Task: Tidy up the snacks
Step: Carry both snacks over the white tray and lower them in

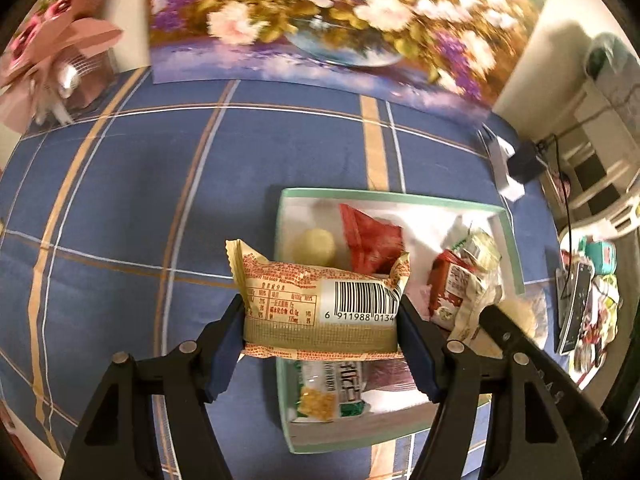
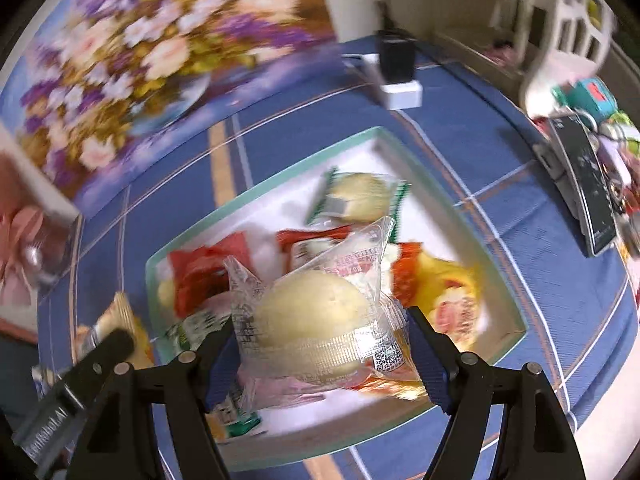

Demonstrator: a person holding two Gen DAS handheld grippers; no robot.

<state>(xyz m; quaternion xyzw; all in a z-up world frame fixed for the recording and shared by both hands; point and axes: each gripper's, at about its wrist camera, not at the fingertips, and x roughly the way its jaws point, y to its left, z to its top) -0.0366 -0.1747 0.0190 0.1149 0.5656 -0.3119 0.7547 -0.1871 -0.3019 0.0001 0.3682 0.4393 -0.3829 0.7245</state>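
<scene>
Both hands are bringing a snack to the box (image 1: 400, 196) on the blue checked bench (image 1: 140, 184), a shallow white box with a pale green rim that already holds a jumble of packets. The left gripper (image 1: 320, 320) has its jaws clamped on the two ends of a cream and orange packet (image 1: 320, 300), barcode up, which hangs over the box's near left edge, partly over the bench. The right gripper (image 2: 320, 344) grasps a round pale bun in a clear wrapper (image 2: 316, 320) above the middle of the box (image 2: 400, 136); its jaws are easing apart, though the wrapper looks still caught between them. To do this well, I would carry the left packet further in over the box before letting go, since dropped from here it may tip over the rim. There looks to be bare white floor along the far side, behind the red packet (image 1: 372, 240). The bun should go down low and gently, as it looks soft and would squash. The two grippers are close together, so releasing one at a time would keep them from knocking.
</scene>
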